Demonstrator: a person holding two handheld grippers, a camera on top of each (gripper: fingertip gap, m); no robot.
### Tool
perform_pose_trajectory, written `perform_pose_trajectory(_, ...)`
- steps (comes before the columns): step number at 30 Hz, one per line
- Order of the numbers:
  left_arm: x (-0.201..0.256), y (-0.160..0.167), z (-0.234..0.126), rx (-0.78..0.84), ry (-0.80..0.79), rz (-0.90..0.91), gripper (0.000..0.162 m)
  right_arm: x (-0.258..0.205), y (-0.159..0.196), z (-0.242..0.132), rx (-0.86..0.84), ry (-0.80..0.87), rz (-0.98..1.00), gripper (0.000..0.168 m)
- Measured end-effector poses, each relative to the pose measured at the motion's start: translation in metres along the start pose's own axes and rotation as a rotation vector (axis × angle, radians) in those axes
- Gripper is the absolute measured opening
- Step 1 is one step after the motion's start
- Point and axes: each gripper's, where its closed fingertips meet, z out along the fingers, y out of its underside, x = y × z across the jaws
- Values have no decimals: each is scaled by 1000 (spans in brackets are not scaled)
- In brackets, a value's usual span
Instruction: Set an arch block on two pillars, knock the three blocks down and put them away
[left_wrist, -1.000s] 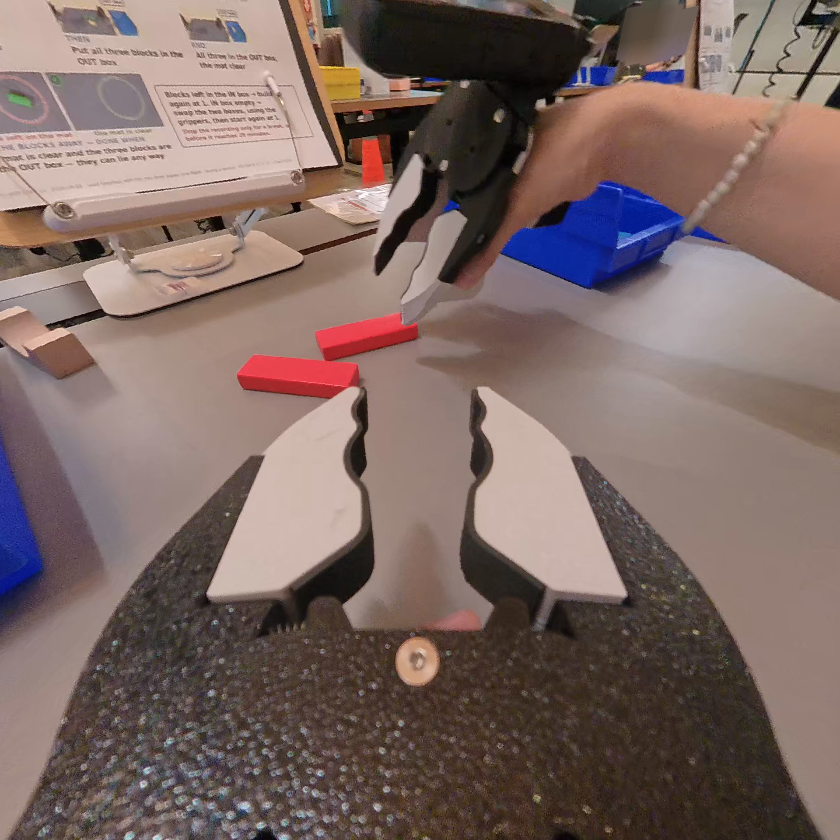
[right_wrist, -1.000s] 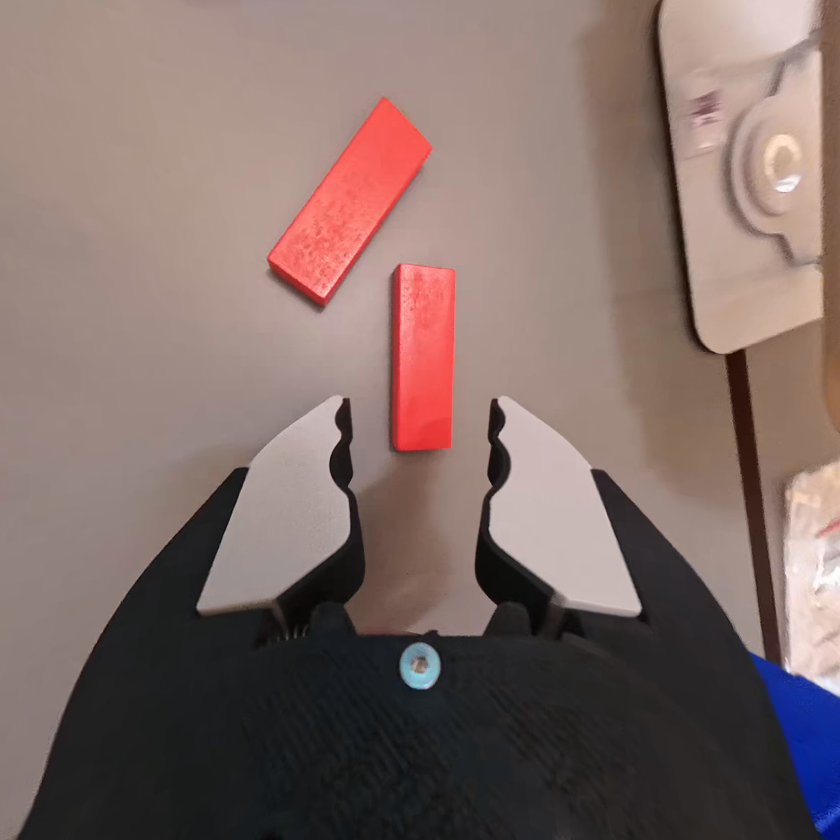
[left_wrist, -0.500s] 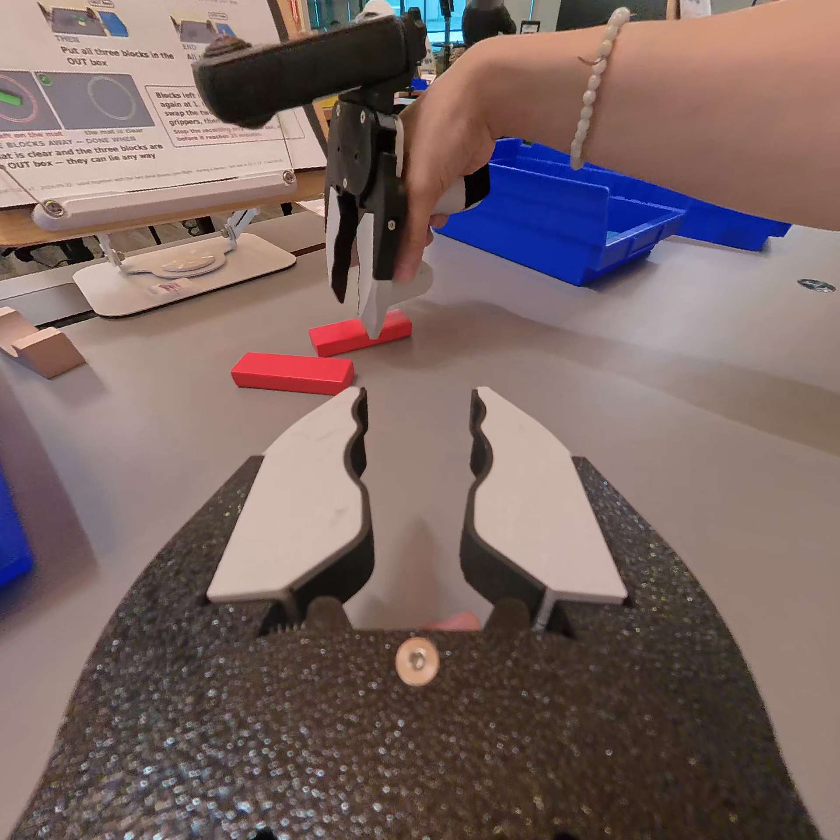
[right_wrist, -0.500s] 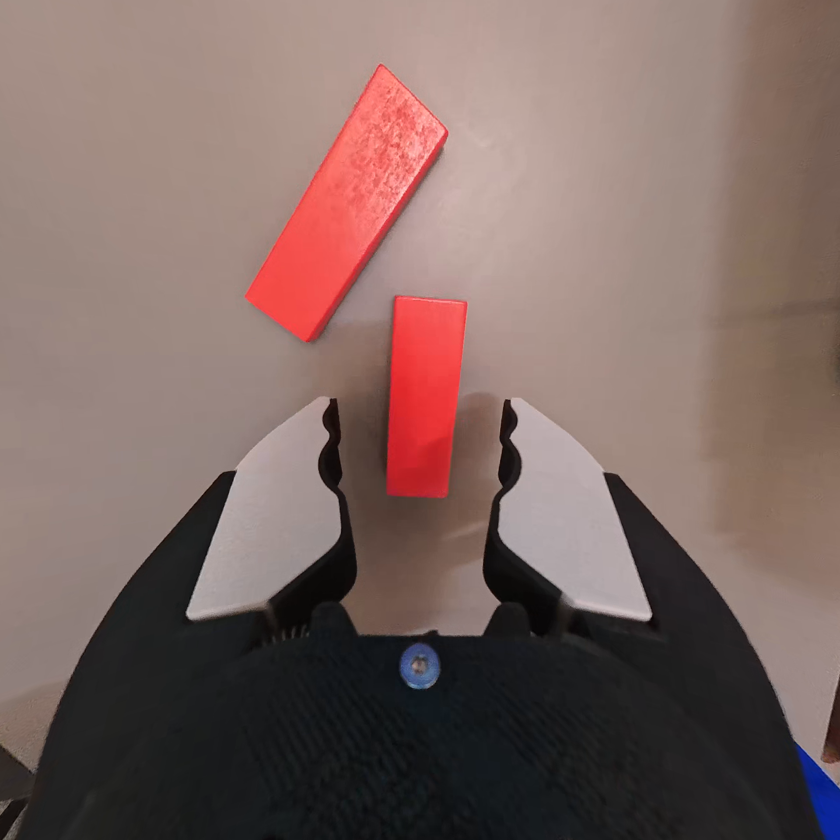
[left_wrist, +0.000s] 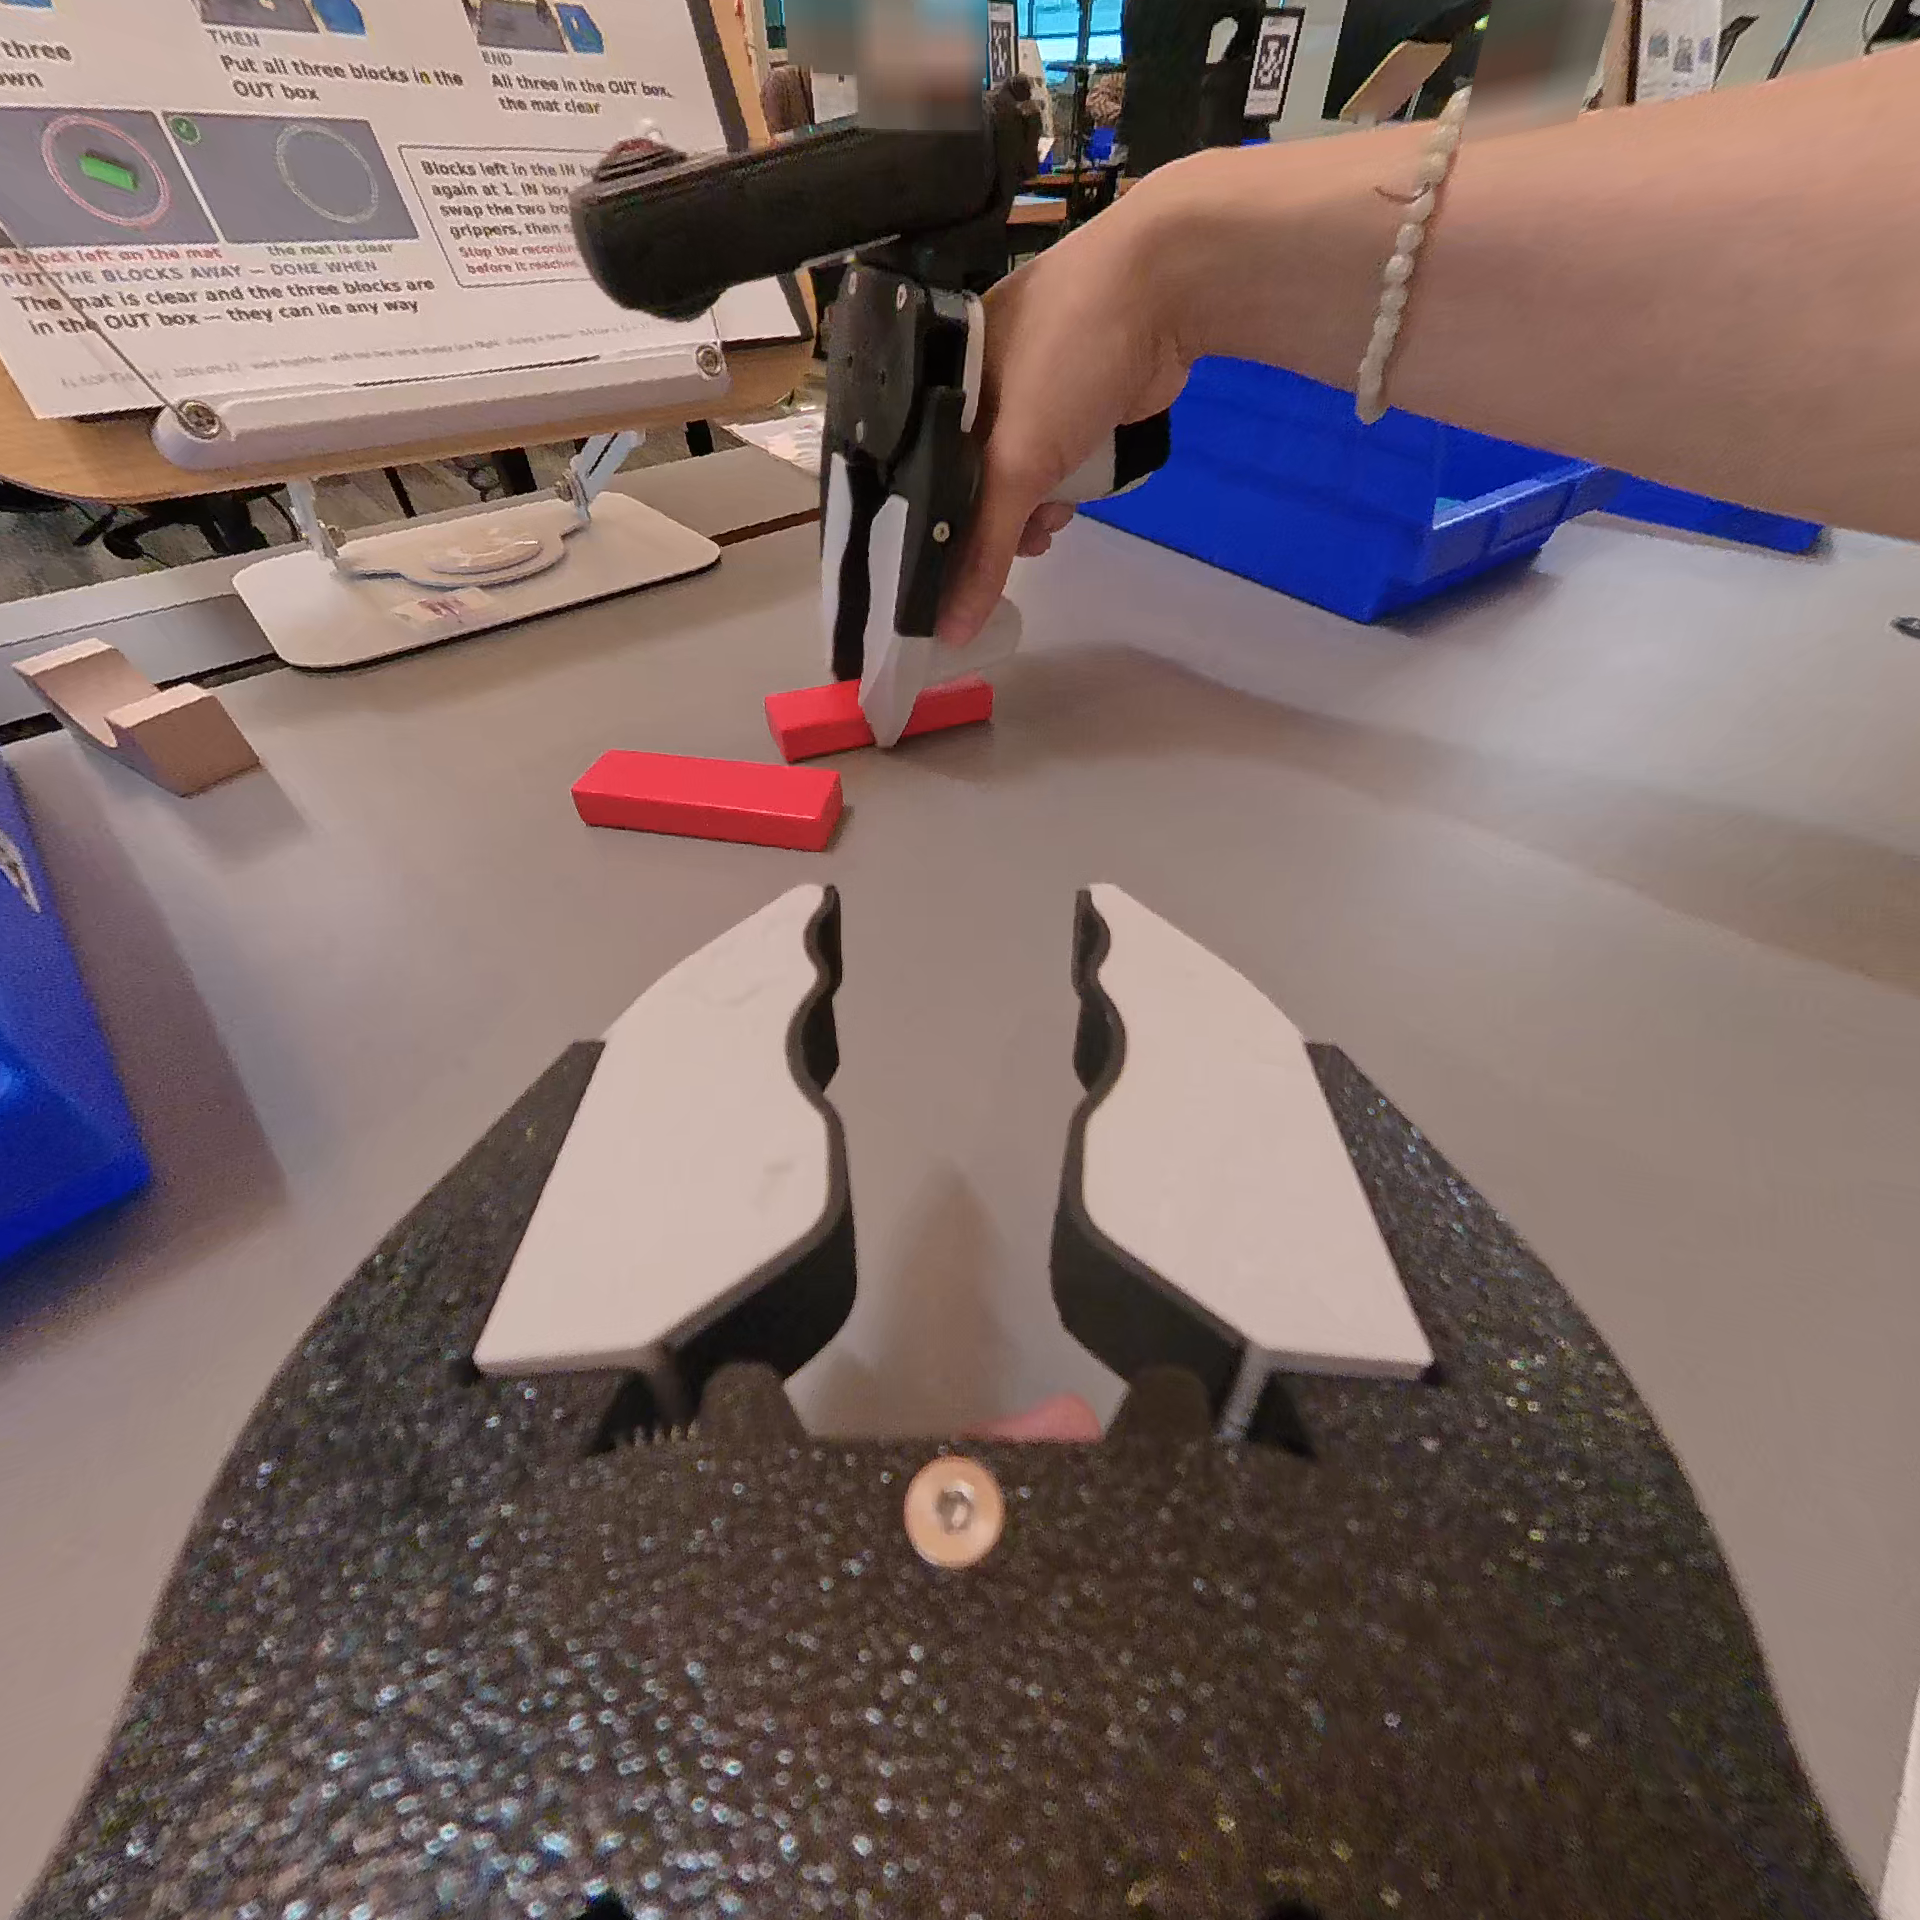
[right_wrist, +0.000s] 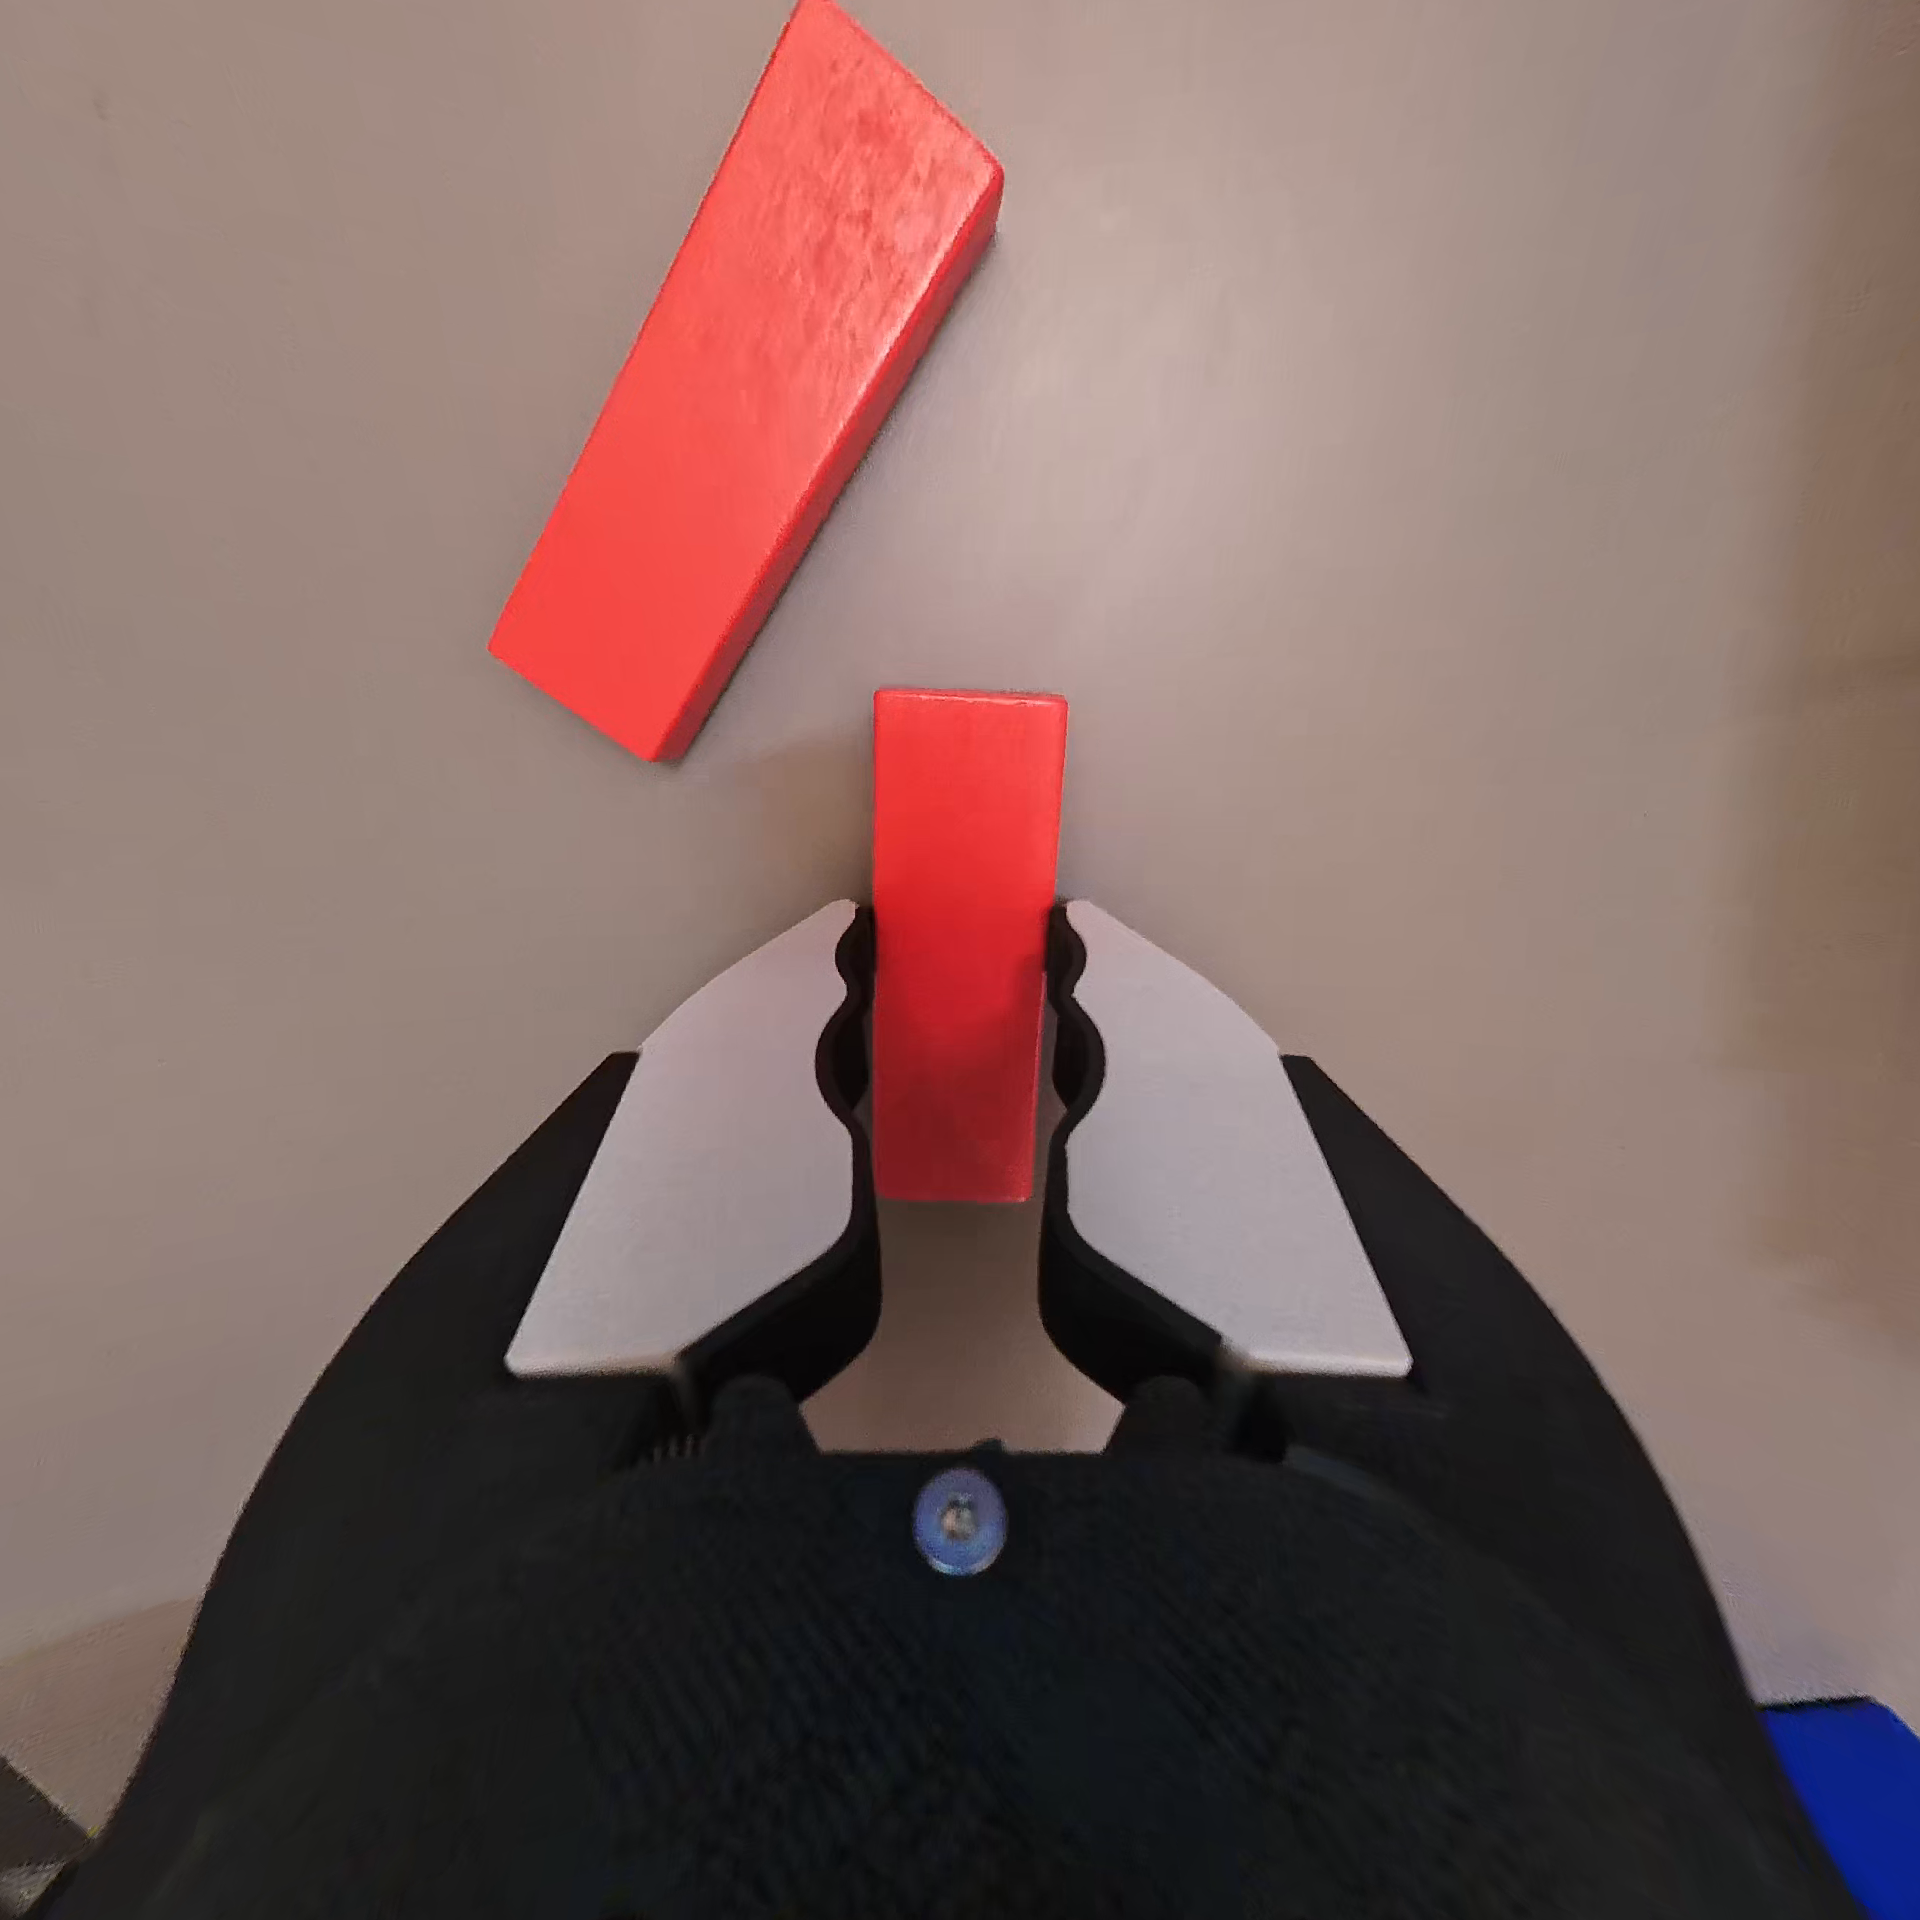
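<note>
Two flat red blocks lie on the grey table. In the right wrist view my right gripper (right_wrist: 961, 914) points straight down, and its jaws press both long sides of the narrower-looking red block (right_wrist: 971, 790), which rests on the table. The second red block (right_wrist: 748, 457) lies at an angle just beyond it, apart from it. In the left wrist view the right gripper (left_wrist: 878, 717) stands on the far red block (left_wrist: 821, 722), held by a hand. The near red block (left_wrist: 707, 798) lies in front of it. My left gripper (left_wrist: 956, 896) is open and empty, low over the table, short of both blocks.
A blue bin (left_wrist: 1340, 499) stands at the back right, and another blue bin's edge (left_wrist: 52, 1091) is at the left. A document stand (left_wrist: 468, 561) with a printed sheet is at the back left. A small wooden piece (left_wrist: 135, 717) lies near it. The small wooden piece (left_wrist: 135, 717) sits 25 cm or so from the ends of my right fingers.
My right gripper has come down over the far red block and closed on its sides. The left gripper has stayed in place and open.
</note>
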Motion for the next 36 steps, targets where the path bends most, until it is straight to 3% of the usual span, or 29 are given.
perform_pose_trajectory(1,1,1,-1,-2,-3,3,42,1,3,-3,3,4,2,32)
perform_pose_trajectory(6,5,3,-6,-7,-15,14,42,7,19,-38,21,21,20,32)
perform_pose_trajectory(10,7,5,-12,-12,-33,20,42,28,45,-104,44,97,67,33)
perform_pose_trajectory(14,7,6,-17,-14,-49,24,42,64,101,-176,58,224,263,33)
perform_pose_trajectory(17,6,7,-20,-14,-63,19,42,78,164,-198,-4,268,444,32)
perform_pose_trajectory(20,7,7,-22,-17,-73,24,42,90,220,-196,-37,335,616,32)
perform_pose_trajectory(23,8,9,-21,-29,-77,34,42,89,250,-169,0,274,762,32)
perform_pose_trajectory(29,12,13,-17,-64,-72,61,42,85,264,-118,-15,215,788,33)
perform_pose_trajectory(36,15,15,-11,-90,-50,83,42,80,273,-90,-54,173,778,34)
